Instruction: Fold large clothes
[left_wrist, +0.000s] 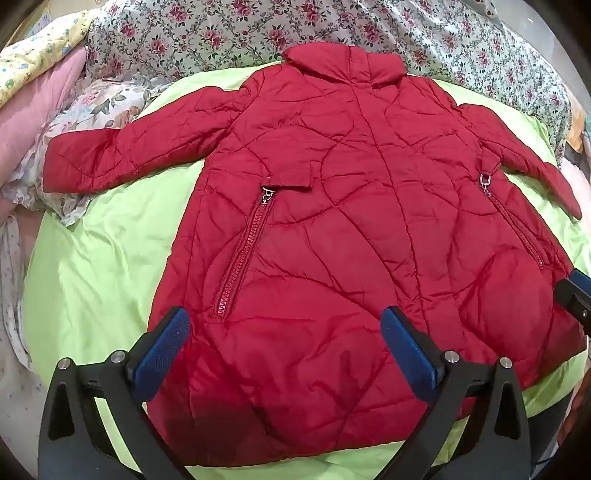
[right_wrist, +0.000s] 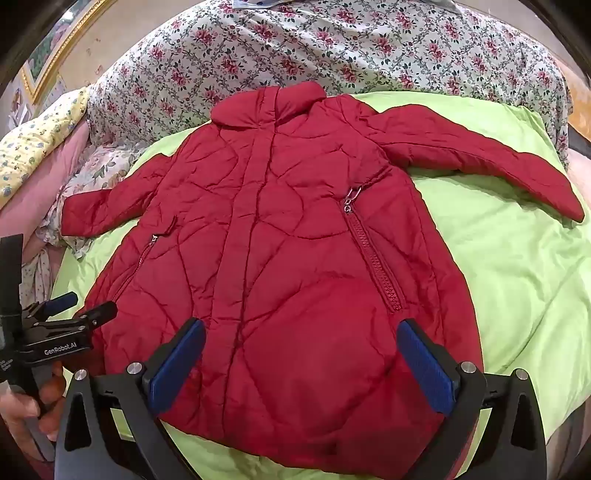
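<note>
Red quilted coat (left_wrist: 332, 221) lies spread flat, front up, on the green sheet (left_wrist: 110, 266) of the bed, collar (left_wrist: 343, 64) at the far end, hem nearest the camera, both sleeves out to the sides; nothing folded yet by the look of it. Left tool (left_wrist: 284, 343) hovers above the hem w/ jaws at full spread, nothing between the blue pads (left_wrist: 162, 343); right tool (right_wrist: 301, 354) same: wide open, empty, above the hem on the other half. In the right wrist view the left tool shows at the edge w/ a hand (right_wrist: 22, 406) on its handle. Step in hand, as I read it: pick a first grip, prob. a sleeve fold-in. To do it well: take the left sleeve (left_wrist: 122, 155) near the cuff, not mid-arm, so padding doesn't bunch; lay it straight across the chest, then match w/ the right sleeve (right_wrist: 480, 158). Coat is puffy and slick, so bite deep enough to catch both layers, else the shell slips out. Watch the metal zip pulls (left_wrist: 266, 194) at the pockets, don't pinch those. Left cuff sits just beside the floral bedding (left_wrist: 92, 107) heaped at that side; grab only red fabric. Keep the sheet flat, lift low, and press air out after each fold.
</note>
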